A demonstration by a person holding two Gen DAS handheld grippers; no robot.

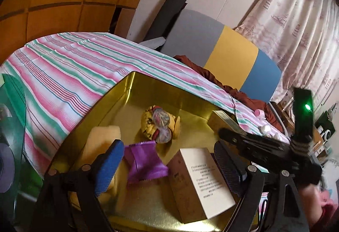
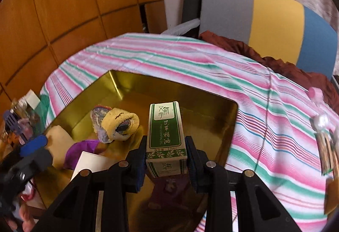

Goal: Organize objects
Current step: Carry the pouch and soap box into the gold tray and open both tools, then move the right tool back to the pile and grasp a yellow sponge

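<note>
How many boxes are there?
2: a green box clamped in the right gripper over the gold tin, a white-and-brown box lying inside. Others may be hidden.

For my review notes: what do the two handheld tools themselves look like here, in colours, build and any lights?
Both are black plastic frames with triangular cut-outs and silver rivets. The left tool has ribbed blue fingertips. The right tool has dark ribbed pads, and its body carries an upright black block with a green light.

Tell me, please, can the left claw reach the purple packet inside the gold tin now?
Probably yes. The left claw is open and empty above the gold tin, and the purple packet lies uncovered between its fingers, beside the white box.
</note>
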